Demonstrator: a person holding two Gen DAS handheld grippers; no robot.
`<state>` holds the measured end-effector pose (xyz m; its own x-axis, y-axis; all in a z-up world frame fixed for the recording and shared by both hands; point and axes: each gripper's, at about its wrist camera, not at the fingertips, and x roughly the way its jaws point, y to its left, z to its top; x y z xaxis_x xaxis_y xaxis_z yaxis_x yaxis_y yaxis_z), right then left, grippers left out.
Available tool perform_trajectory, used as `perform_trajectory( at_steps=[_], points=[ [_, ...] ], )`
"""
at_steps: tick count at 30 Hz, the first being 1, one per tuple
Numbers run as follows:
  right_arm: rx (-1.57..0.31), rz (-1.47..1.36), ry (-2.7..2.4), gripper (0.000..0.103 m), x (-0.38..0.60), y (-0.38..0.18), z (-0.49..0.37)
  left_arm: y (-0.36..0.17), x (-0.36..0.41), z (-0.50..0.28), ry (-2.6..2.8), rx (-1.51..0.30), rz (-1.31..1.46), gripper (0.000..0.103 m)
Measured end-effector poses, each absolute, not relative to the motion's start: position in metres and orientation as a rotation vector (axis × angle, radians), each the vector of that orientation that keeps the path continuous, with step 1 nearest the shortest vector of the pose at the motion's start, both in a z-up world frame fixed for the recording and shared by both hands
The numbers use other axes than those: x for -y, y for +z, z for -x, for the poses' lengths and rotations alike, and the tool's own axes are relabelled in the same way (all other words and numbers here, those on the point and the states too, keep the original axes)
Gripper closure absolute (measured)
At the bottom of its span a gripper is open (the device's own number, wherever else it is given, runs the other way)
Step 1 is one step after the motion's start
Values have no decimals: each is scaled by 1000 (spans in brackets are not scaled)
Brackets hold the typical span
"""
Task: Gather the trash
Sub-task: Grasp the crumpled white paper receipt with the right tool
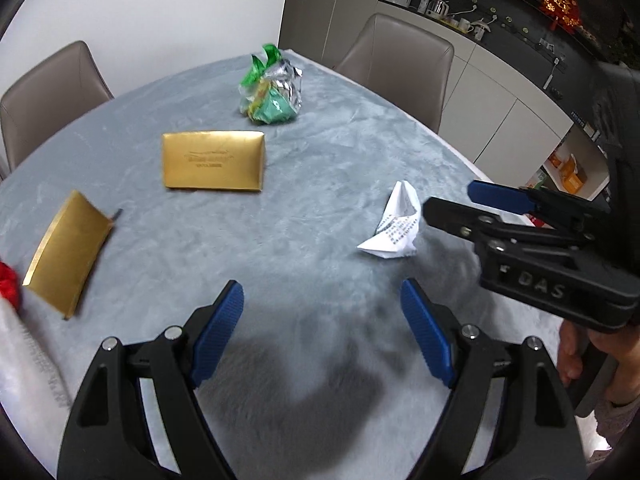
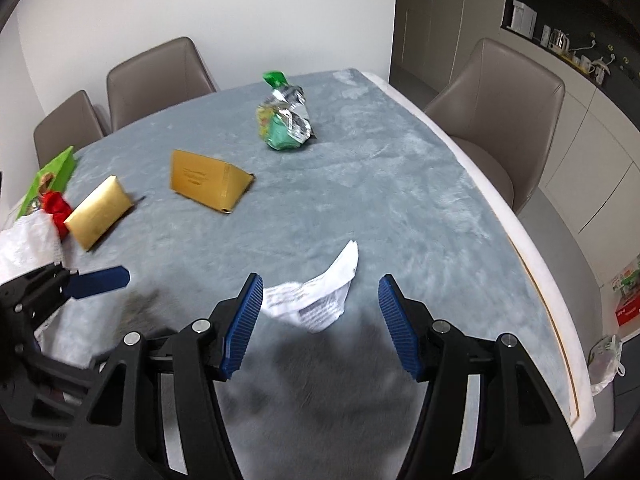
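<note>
In the left wrist view the left gripper [image 1: 322, 328] fills the bottom of the frame, its blue-padded fingers [image 1: 218, 332] spread wide with only grey cloth between them. The right gripper [image 1: 460, 200] enters from the right edge, its fingers also apart, tips just beside a crumpled white receipt [image 1: 394, 226] lying at centre right on the surface [image 1: 320, 168]. A crumpled green and silver wrapper [image 1: 272, 88] sits at upper centre. A gold box [image 1: 213, 165] lies flat left of centre, and a second gold box [image 1: 66, 254] lies at the left edge, beside something red [image 1: 8, 282].

In the right wrist view the right gripper [image 2: 320, 312] has its fingers spread, and the receipt [image 2: 316, 296] lies on the surface [image 2: 400, 208] between their tips, not touched as far as can be told. The wrapper [image 2: 286, 120] is at upper centre, the gold boxes [image 2: 210, 182] [image 2: 98, 212] at left. The left gripper [image 2: 72, 284] shows at lower left. Taupe chairs [image 2: 156, 76] stand behind the surface.
</note>
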<state>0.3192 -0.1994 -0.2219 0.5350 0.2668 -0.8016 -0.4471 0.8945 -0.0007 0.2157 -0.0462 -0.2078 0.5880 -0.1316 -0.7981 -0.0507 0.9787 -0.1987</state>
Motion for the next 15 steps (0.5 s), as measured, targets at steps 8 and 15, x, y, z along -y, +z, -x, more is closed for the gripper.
perform_trajectory(
  at_steps=[8, 15],
  points=[
    [-977, 204, 427, 47, 201, -255, -343, -233, 54, -234, -63, -975, 200, 22],
    [-1017, 200, 483, 48, 190, -259, -334, -237, 54, -233, -64, -981, 208, 22]
  ],
)
